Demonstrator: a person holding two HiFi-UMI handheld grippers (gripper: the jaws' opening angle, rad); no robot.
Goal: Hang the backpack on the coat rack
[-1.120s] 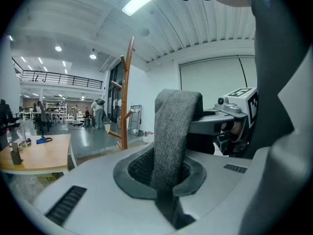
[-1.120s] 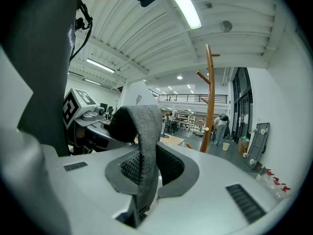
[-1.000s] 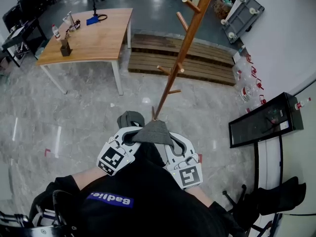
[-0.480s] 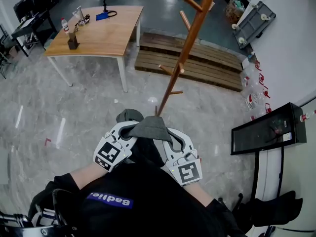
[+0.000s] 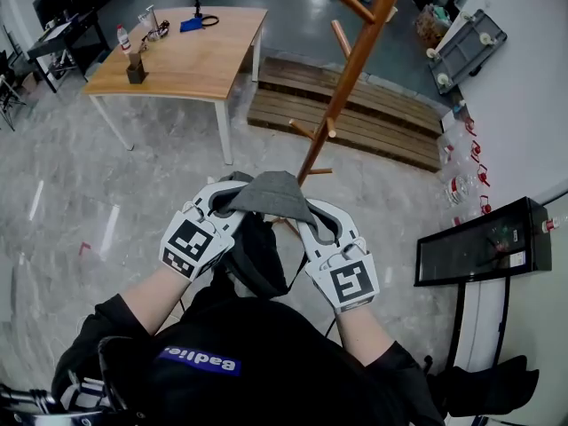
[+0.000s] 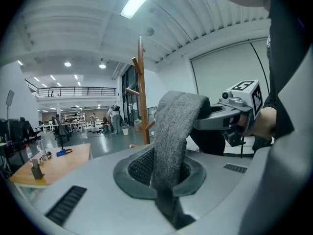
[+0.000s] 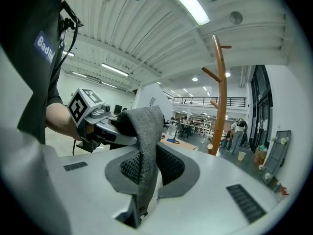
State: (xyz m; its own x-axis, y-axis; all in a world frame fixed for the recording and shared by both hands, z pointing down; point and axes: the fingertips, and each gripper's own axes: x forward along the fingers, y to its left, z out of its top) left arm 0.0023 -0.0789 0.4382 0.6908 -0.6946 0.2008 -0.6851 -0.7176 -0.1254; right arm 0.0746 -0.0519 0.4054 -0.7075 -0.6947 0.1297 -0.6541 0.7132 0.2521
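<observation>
Left gripper (image 5: 224, 204): my jaws are nearly together, pinched on one end of the grey strap (image 5: 272, 193). The cloth rises straight up from between them.
Right gripper (image 5: 312, 222): my jaws are just as narrow, clamped on the other end of the same strap.
Strap: it arches from one pair of jaws to the other, a short grey bridge between my two grippers, which face each other close together.
Backpack (image 5: 257, 260): black, it hangs below the strap, between and under my two grippers and in front of my chest. It is off the floor (image 5: 106, 176) and not on the rack.
Coat rack (image 5: 352, 67): a wooden pole with stubby pegs, standing on the floor just beyond the strap. Its lower part disappears behind the strap in the head view.
Table (image 5: 191, 60): wooden, to the far left and well apart from the rack. A bottle (image 5: 123, 38) and some small items stand near its left edge.
Slatted platform (image 5: 373, 122): low wooden boards on the floor behind the rack.
</observation>
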